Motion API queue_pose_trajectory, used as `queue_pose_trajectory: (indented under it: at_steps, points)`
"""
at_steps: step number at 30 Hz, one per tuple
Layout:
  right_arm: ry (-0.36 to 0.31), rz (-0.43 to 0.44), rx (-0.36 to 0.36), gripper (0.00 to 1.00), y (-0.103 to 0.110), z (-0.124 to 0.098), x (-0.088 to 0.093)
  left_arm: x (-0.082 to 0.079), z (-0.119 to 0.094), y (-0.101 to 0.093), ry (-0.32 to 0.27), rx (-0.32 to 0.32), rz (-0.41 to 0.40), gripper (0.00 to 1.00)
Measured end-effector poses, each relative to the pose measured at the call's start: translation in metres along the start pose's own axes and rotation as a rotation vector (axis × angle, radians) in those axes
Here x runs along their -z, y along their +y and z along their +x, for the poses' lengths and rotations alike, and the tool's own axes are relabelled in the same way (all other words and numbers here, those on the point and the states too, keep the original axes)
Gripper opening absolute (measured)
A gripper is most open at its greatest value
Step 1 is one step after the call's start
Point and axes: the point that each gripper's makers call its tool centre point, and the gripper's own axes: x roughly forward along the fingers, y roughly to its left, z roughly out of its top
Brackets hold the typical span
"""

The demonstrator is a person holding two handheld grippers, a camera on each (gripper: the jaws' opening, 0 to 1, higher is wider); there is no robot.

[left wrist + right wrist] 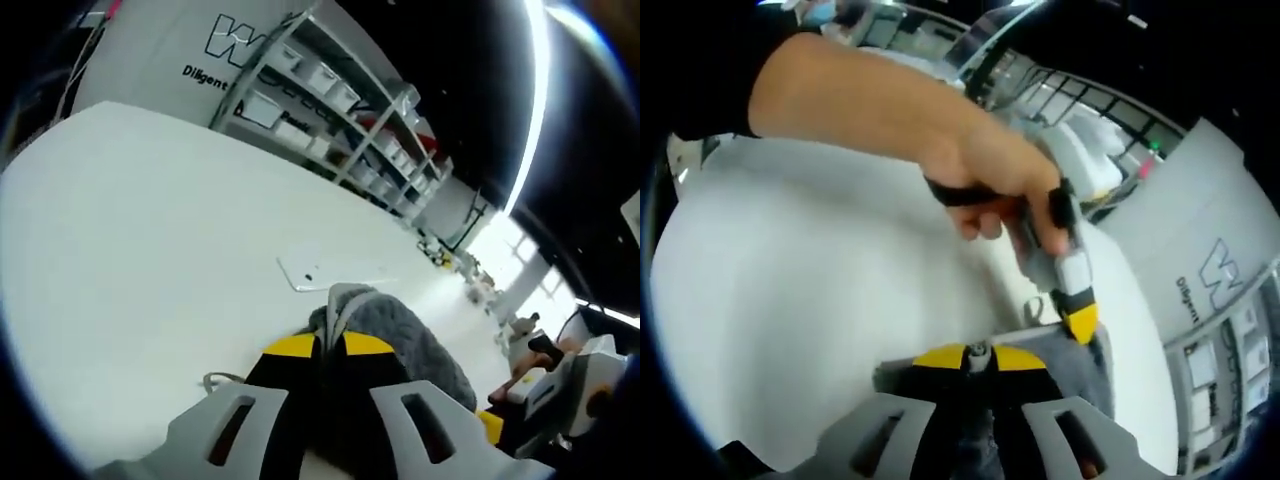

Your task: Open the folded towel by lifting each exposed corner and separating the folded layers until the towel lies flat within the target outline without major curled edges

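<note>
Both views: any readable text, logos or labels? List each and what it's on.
"Diligent": dark small print on the white wall panel in the left gripper view; reads the same, turned sideways, in the right gripper view.
"W": large outlined letter above that word on the same panel; the rest is cut off by the shelving.
Labels on the shelf bins: too small and blurred to read.
Nothing readable on the grey towel or either gripper.
</note>
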Motion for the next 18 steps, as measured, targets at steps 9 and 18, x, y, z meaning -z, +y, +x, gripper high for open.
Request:
queue_pose_trajectory:
  at_steps: [9,18]
  points:
    - [-0.018,0.026,0.026,0.03,-0.011,-0.018,-0.011,-0.016,0.001,-0.002,0.004,-0.006,0.006,0.06]
    - [-0.041,0.031,0.061,0.03,-0.023,-0.028,-0.015,-0.041,0.006,0.002,0.025,0.001,0.028,0.06]
